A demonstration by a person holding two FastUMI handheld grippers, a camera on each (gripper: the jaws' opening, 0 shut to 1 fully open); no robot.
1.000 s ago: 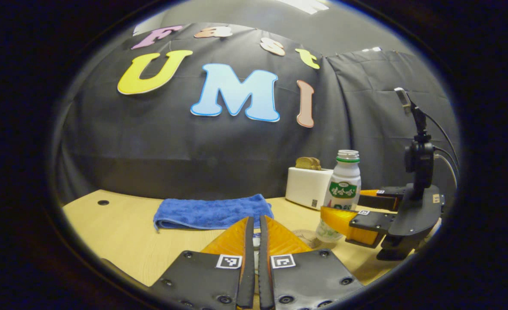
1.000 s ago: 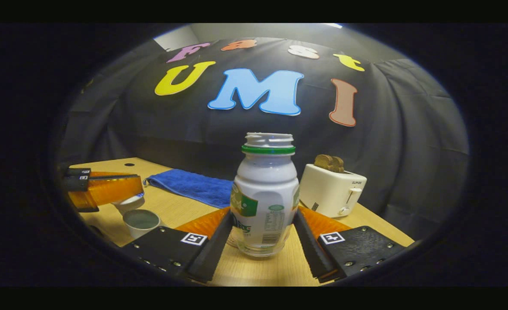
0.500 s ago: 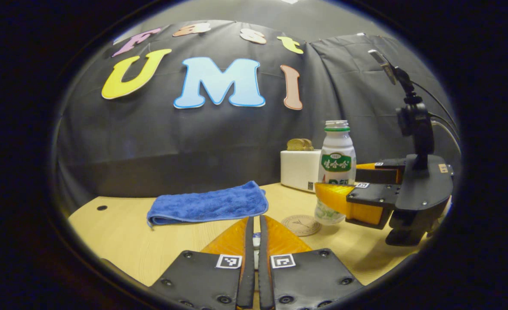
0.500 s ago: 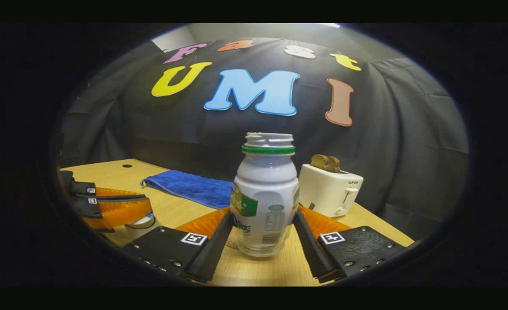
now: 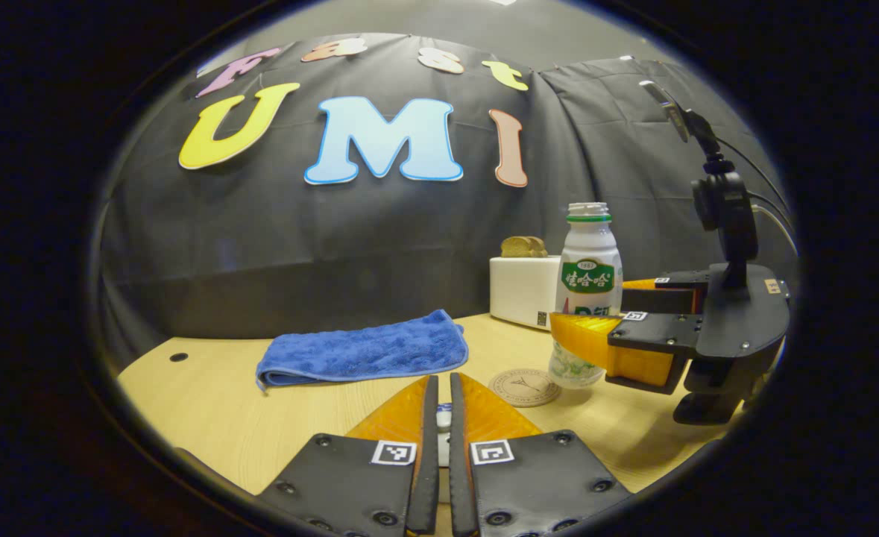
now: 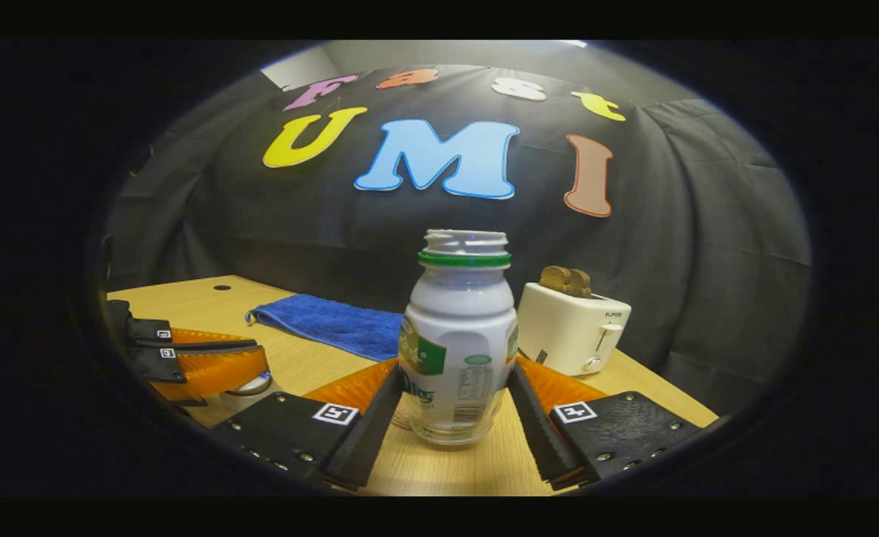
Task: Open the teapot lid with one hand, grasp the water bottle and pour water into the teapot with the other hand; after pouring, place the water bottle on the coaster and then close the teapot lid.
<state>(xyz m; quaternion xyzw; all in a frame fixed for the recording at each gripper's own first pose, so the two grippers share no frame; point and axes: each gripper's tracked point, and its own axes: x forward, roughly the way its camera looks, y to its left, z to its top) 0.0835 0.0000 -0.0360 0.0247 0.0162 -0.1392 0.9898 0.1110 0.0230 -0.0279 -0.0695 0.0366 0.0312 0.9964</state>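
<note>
Standing upright in the right hand-held gripper (image 6: 454, 388), the water bottle (image 6: 458, 339) is pinched across its lower body, both fingers pressing its sides, its open mouth level and its long axis vertical. From the left gripper view the bottle (image 5: 587, 287) hangs just above the worktop (image 5: 208, 418), and the coaster (image 5: 524, 387) lies just beside its base, a little toward the left hand-held gripper. That small offset is what the set-down turns on: I judge the bottle needs a short sideways shift toward the coaster, then a straight lowering, kept vertical.

The left hand-held gripper (image 5: 439, 418) has its fingers pressed nearly together on something small and pale, which looks like the teapot lid's knob, though it is too hidden to be sure. In the right gripper view that gripper (image 6: 200, 362) sits low, over what seems the teapot's lid (image 6: 249, 384).

Beyond the coaster a blue towel (image 5: 364, 354) and a toaster (image 5: 525, 291) stand well apart from it, so the room around it is open.
</note>
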